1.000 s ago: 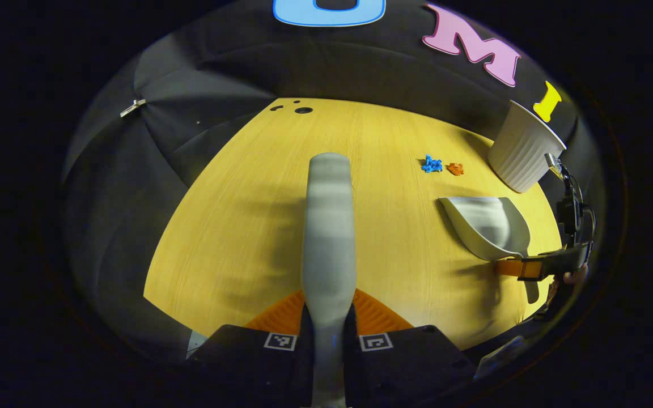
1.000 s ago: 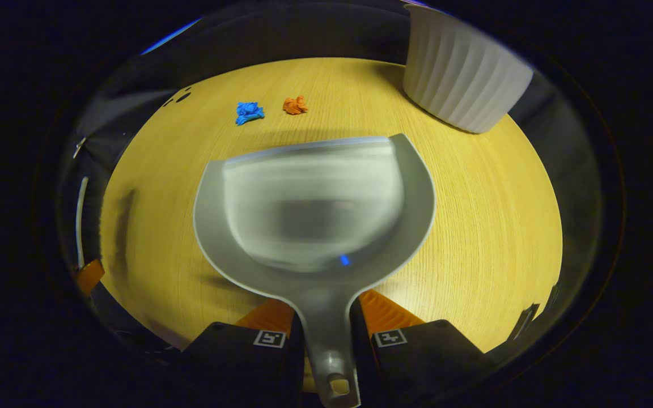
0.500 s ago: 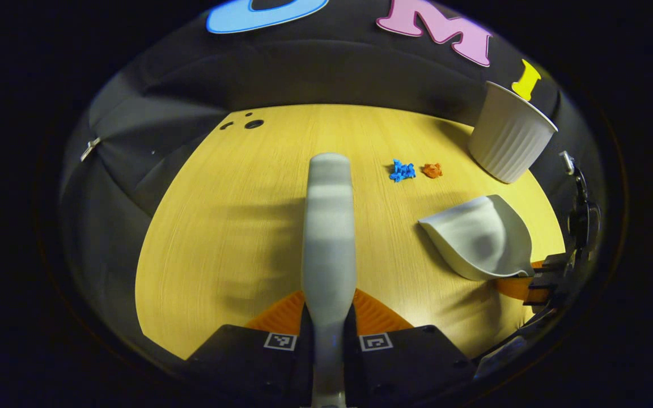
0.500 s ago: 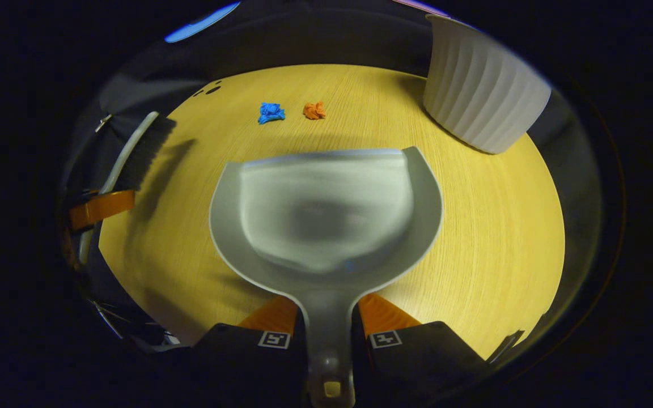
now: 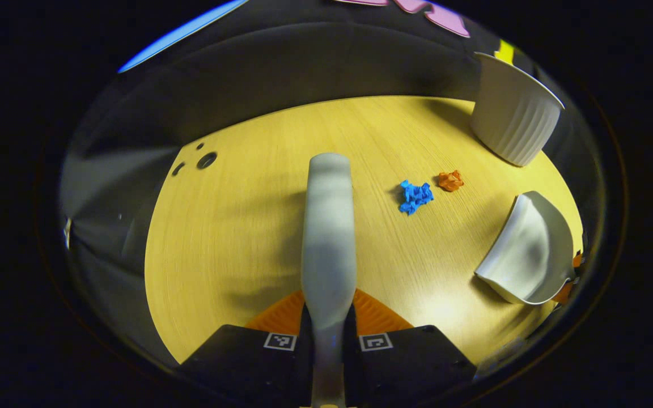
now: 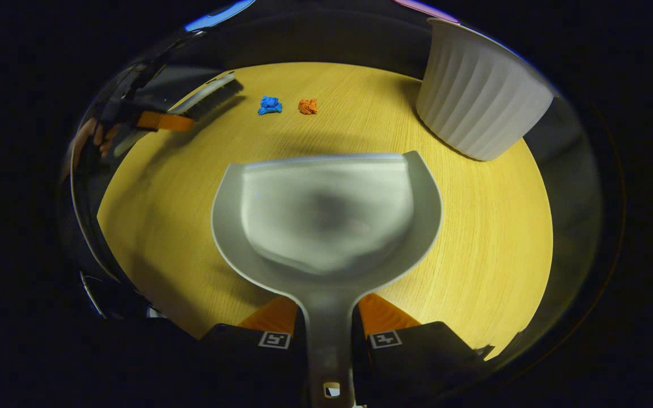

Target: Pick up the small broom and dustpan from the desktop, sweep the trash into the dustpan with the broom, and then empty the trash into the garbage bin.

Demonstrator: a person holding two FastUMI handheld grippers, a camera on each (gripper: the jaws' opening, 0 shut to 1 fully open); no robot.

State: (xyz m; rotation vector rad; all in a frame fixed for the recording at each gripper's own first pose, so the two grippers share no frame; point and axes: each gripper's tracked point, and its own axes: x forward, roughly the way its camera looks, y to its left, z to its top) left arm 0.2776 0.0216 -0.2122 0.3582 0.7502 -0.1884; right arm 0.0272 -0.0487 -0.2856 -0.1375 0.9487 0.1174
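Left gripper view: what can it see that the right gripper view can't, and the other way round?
Left gripper view's extras: small round holes in the desktop, and the left gripper shut on the broom, seen up close.

Right gripper view's extras: a hand holding that far-off gripper, the broom's dark bristles, and the right gripper shut on the dustpan handle.

Shared: the blue scrap, the orange scrap, the white ribbed bin, the dustpan and the wooden desktop.
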